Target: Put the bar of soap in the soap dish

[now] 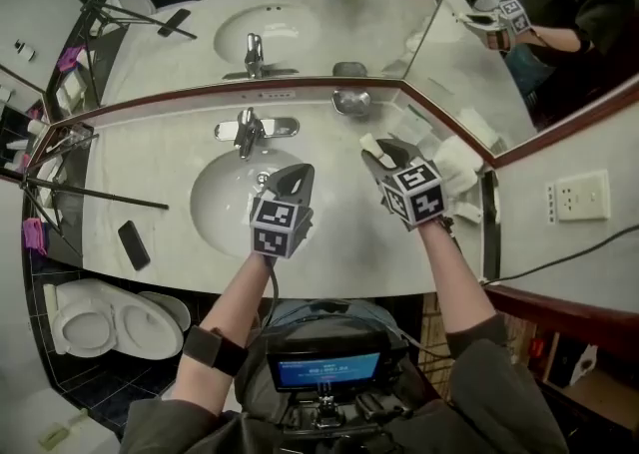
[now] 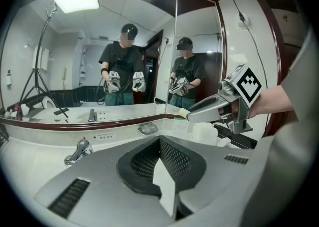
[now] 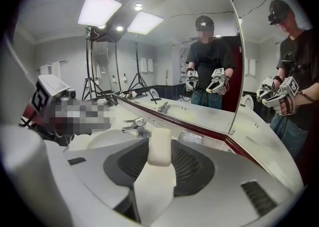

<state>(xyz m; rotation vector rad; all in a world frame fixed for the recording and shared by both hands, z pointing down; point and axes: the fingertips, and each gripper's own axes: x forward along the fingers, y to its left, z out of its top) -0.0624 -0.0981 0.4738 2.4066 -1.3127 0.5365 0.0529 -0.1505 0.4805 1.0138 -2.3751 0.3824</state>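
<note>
The pale cream, rounded rectangular bar of soap is clamped at half width between the jaws of the right gripper, in the air above the white stone countertop, to the right of the oval white sink basin. The left gripper hovers over the basin's right part, its jaws fully together on nothing. The small clear oval soap dish sits behind and right of the basin, against the mirror, well apart from the soap.

There were two grippers, left gripper and right gripper; one soap; on the worktop, one dish at its back edge, one tap, one phone.
</note>
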